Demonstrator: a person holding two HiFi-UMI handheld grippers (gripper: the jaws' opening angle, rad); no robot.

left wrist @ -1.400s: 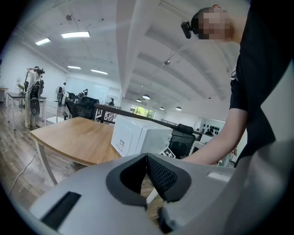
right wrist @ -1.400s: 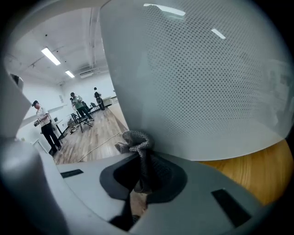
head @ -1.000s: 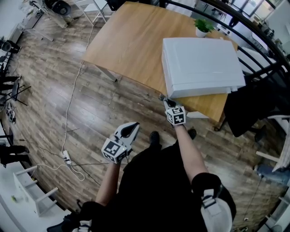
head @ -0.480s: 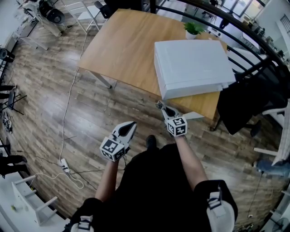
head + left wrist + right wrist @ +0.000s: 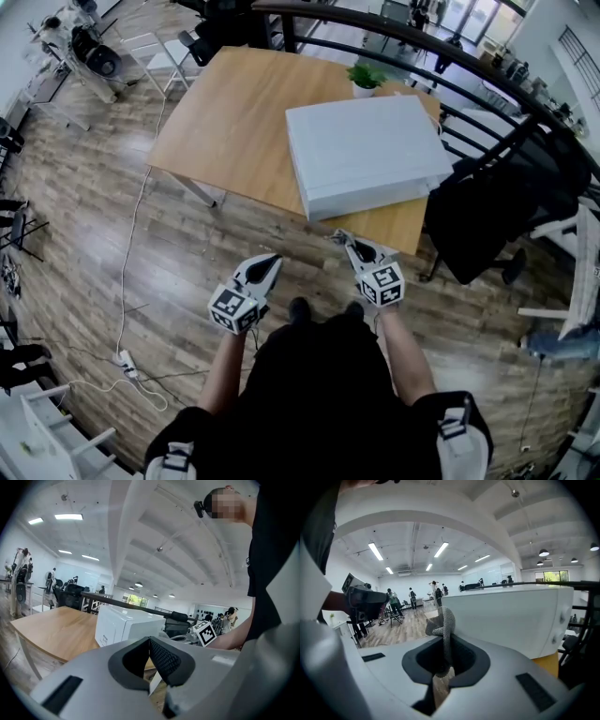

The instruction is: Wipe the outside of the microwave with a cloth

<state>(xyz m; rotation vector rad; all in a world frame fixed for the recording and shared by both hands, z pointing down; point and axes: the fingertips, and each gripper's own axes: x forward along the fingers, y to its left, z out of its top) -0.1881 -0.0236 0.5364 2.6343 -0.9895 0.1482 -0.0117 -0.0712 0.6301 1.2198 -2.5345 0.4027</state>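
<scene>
The white microwave stands on the right end of a wooden table. My right gripper hangs just off the table's near edge, below the microwave's front corner, and is shut on a grey knitted cloth that sticks up between its pads. The microwave's white side fills the right of the right gripper view, a short way off. Further left, over the floor, my left gripper is shut with nothing in it. In the left gripper view, the microwave lies ahead beyond the shut gripper.
A small potted plant stands behind the microwave. A black chair is right of the table, with a dark railing behind. A white cable and power strip lie on the wooden floor at left.
My right gripper with the cloth has drawn back from under the microwave's front to just off the table edge. The view has shifted, so the table sits further left. The left gripper has barely moved.
</scene>
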